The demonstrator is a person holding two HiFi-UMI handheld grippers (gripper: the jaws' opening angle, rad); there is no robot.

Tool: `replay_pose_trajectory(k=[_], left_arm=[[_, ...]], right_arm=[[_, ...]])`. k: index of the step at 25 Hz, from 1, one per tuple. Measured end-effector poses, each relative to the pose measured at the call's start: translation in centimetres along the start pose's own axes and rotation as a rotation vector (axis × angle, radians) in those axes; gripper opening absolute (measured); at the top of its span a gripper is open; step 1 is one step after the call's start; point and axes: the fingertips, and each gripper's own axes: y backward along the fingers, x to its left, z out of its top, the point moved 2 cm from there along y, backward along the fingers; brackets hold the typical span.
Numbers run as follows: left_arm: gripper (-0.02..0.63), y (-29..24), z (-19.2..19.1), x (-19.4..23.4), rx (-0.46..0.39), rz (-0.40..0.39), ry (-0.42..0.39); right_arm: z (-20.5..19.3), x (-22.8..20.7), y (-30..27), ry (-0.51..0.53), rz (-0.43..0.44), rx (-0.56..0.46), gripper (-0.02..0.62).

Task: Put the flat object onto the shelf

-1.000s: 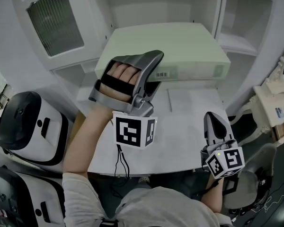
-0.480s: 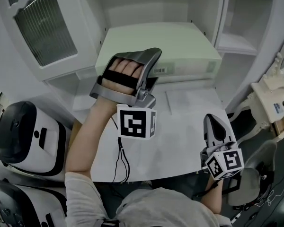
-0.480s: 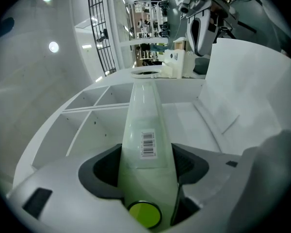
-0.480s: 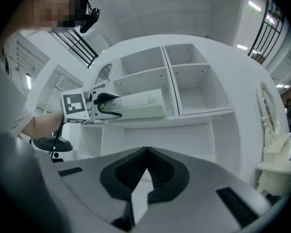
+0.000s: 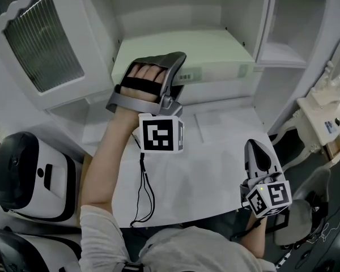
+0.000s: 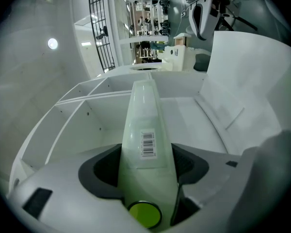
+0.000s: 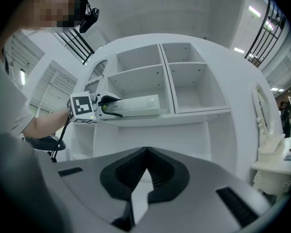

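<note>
- My right gripper (image 5: pixel 256 152): nearest me, above the table's (image 5: pixel 209 169) front edge; jaws together, nothing between them.
- My left gripper (image 5: pixel 178 75): held level, reaching towards the shelf (image 5: pixel 283 55); jaws wide, clamped on the near end of the box (image 5: pixel 215 52), one pad on each broad face.
- Box: flat, pale green, barcode label (image 6: pixel 148 144) on the edge facing me; far end inside the shelf's left middle compartment, just above or on its board.
- Shelf: white, open compartments, behind the table.
</note>
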Motion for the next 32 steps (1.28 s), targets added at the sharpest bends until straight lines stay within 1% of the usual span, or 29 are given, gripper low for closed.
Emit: replay_pose_trajectory(k=[5, 7, 10, 13, 15, 16, 17, 19, 23, 27, 28, 29, 30, 32], left_arm=[[0.298, -1.7, -1.1, -0.2, -0.005, -0.005, 0.004], [0.298, -1.8, -1.1, -0.2, -0.011, -0.015, 0.004], [0.299, -1.8, -1.1, -0.1, -0.015, -0.009, 0.006], [0.299, -1.7, -1.1, -0.2, -0.007, 0.003, 0.001], [0.301, -1.6, -1.2, -0.4, 0.004, -0.006, 0.004], [0.316, -1.6, -1.2, -0.5, 0.009, -0.022, 0.009], [0.349, -1.5, -1.2, -0.7, 0.012, -0.039, 0.016], [0.362, -1.3, -1.1, -0.8, 0.006, -0.052, 0.028], [0.362, 0.0, -0.4, -0.6, -0.014, -0.04, 0.065], [0.359, 1.3, 0.2, -0.3, -0.021, 0.017, 0.106], [0.343, 1.5, 0.2, -0.2, -0.02, 0.031, 0.122], [0.274, 1.6, 0.2, 0.0, -0.021, 0.046, 0.138], [0.239, 1.6, 0.1, 0.2, -0.022, 0.055, 0.151], [0.239, 1.6, 0.1, 0.3, -0.023, 0.057, 0.161]], right_arm=[[-0.3, -0.3, -0.8, 0.007, -0.007, 0.011, 0.008], [-0.3, -0.3, -1.1, 0.006, -0.01, 0.014, 0.008], [-0.4, -0.3, -1.4, 0.006, -0.01, 0.019, 0.008], [-0.5, -0.1, -1.6, 0.006, -0.005, 0.024, 0.008], [-0.5, -0.1, -1.6, 0.01, -0.001, 0.027, 0.008], [-0.5, 0.0, -1.6, 0.011, 0.001, 0.028, 0.008], [-0.4, 0.0, -1.6, 0.012, 0.003, 0.028, 0.008], [-0.4, -0.1, -1.5, 0.012, 0.005, 0.027, 0.008], [-0.4, -0.2, -1.3, 0.014, 0.012, 0.025, 0.008], [-0.3, -0.2, -1.2, 0.013, 0.022, 0.021, 0.008], [-0.3, -0.2, -1.2, 0.011, 0.025, 0.02, 0.008], [-0.2, -0.2, -1.2, 0.009, 0.027, 0.019, 0.008], [-0.2, -0.1, -1.3, 0.008, 0.029, 0.019, 0.008], [-0.2, 0.0, -1.3, 0.006, 0.032, 0.018, 0.008]])
